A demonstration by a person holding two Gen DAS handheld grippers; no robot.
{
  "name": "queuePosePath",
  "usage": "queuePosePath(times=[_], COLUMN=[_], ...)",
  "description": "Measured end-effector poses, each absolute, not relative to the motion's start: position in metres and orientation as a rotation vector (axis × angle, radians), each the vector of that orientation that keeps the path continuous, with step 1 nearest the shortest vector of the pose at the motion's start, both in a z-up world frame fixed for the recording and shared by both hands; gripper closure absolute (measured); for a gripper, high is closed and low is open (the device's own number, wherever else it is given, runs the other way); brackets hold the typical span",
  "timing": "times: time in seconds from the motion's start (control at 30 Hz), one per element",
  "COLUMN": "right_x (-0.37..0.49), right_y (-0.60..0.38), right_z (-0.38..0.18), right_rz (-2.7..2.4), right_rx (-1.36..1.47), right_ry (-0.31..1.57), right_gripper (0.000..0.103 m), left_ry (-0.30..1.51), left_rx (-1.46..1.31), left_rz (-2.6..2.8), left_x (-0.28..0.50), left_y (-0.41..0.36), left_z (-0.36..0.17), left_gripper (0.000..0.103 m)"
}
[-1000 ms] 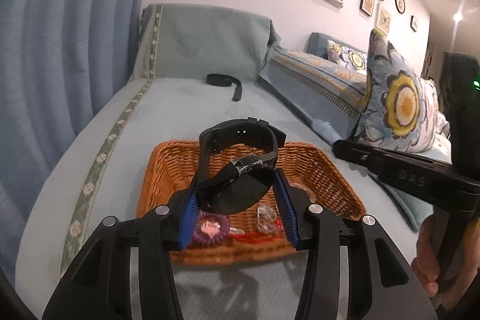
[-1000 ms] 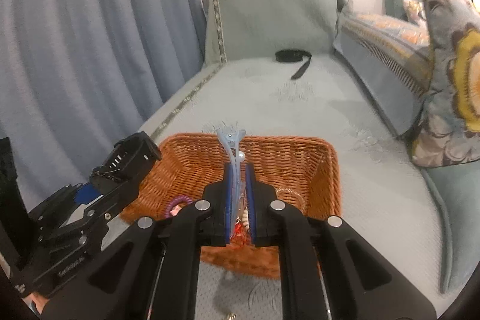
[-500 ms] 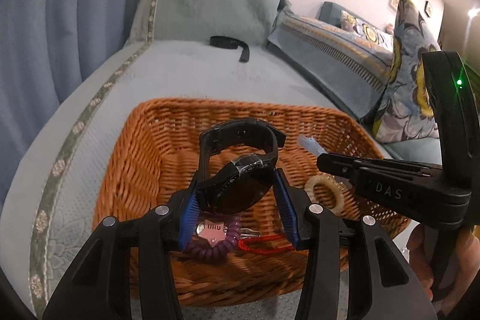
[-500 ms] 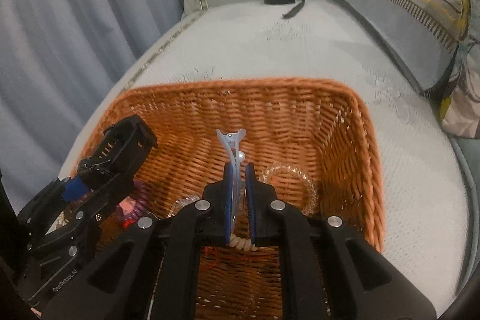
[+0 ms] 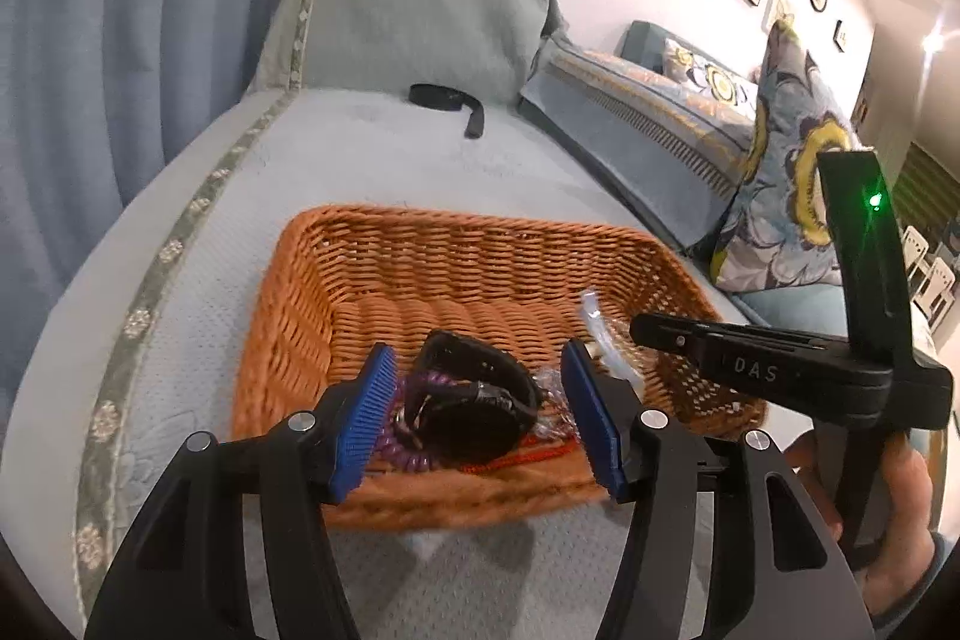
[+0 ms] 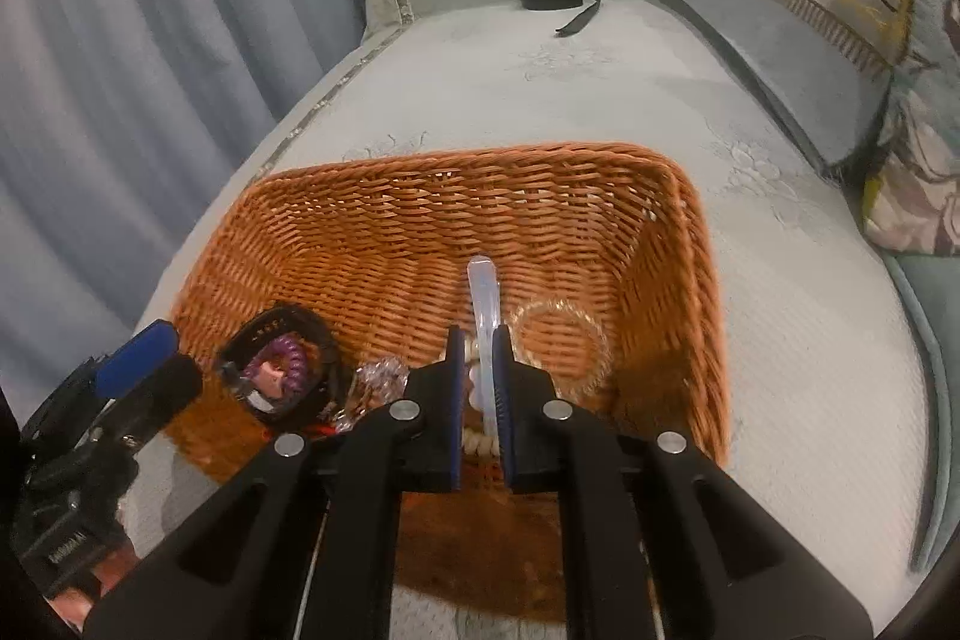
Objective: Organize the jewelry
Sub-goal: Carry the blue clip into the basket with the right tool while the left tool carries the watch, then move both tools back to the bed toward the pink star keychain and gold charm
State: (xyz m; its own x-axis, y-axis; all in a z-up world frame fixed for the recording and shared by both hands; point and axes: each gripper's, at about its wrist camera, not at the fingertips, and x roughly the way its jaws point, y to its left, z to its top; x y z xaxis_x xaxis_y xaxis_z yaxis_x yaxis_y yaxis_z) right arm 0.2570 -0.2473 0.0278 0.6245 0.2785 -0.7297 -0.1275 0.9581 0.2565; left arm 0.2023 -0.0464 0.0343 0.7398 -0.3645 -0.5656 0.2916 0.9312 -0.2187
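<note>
Left hand-held gripper [image 5: 480,415]: jaws opening, blue pads [image 5: 366,421] standing apart over the near edge of a wicker basket [image 5: 420,244]; black watch [image 5: 474,400] lying in the basket just ahead of and between the pads, touched by neither. Under and left of the watch, a purple coil hair tie [image 5: 399,445]; right of it, a clear crinkled wrapper [image 5: 549,382] and a red cord [image 5: 528,454]. Right hand-held gripper [image 6: 478,370]: jaws nearly closed, pinching a pale translucent hair clip [image 6: 485,292] that points ahead and down into the basket [image 6: 690,244], above its floor; whether the tip touches the weave cannot be told. Just right of the clip, a clear beaded bracelet [image 6: 561,340] flat on the basket floor; below the pads, a string of pale beads [image 6: 477,439]. Left of this gripper, the watch [image 6: 282,364] ringed around the hair tie [image 6: 282,361], with the left gripper's blue pad [image 6: 135,358] beside the basket's left wall. Basket resting on a grey-green sofa seat [image 5: 360,160]. Far ahead of both grippers, well apart from the basket, a black strap [image 5: 447,100] lying near the seat back. In the left view, to the right, the right gripper's body [image 5: 780,370] with a green light, gripped by a hand [image 5: 900,496].
</note>
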Motion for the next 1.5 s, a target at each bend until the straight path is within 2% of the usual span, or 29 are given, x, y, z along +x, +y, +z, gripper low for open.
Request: queuePosePath(times=[0.1,0.3,0.33,0.4,0.47,0.5,0.77,1.1,1.23,1.3,1.4,1.5], right_x=[0.240,0.188,0.177,0.159,0.139,0.128,0.052,-0.020,-0.031,-0.032,-0.030,-0.029], right_y=[-0.253,-0.264,-0.266,-0.270,-0.275,-0.278,-0.279,-0.237,-0.221,-0.218,-0.215,-0.210], right_z=[0.038,0.064,0.068,0.075,0.081,0.084,0.068,-0.008,-0.027,-0.033,-0.040,-0.041], right_rz=[0.245,0.260,0.261,0.262,0.262,0.261,0.271,0.308,0.310,0.305,0.285,0.273], right_rx=[0.207,0.217,0.216,0.221,0.227,0.228,0.186,0.152,0.108,0.106,0.100,0.079], right_ry=[0.848,0.792,0.781,0.761,0.735,0.714,0.686,0.796,0.829,0.838,0.843,0.829], right_gripper=[0.095,0.095,0.092,0.078,0.051,0.051,0.051,0.051,0.066,0.066,0.070,0.071], left_ry=[0.627,0.555,0.543,0.525,0.503,0.496,0.515,0.604,0.627,0.638,0.672,0.697], left_rx=[-0.120,-0.130,-0.125,-0.116,-0.107,-0.104,-0.157,-0.195,-0.196,-0.188,-0.182,-0.188], left_rz=[-0.364,-0.383,-0.385,-0.387,-0.387,-0.385,-0.397,-0.368,-0.356,-0.353,-0.358,-0.356], left_x=[0.185,0.133,0.123,0.108,0.088,0.080,0.032,0.018,0.021,0.023,0.028,0.032], left_y=[-0.042,-0.031,-0.030,-0.029,-0.028,-0.028,-0.019,-0.010,-0.010,-0.012,-0.014,-0.014], left_z=[0.045,0.068,0.072,0.077,0.081,0.082,0.060,0.009,-0.005,-0.011,-0.021,-0.030], left_gripper=[0.046,0.033,0.030,0.026,0.023,0.022,0.022,0.023,0.023,0.026,0.037,0.038])
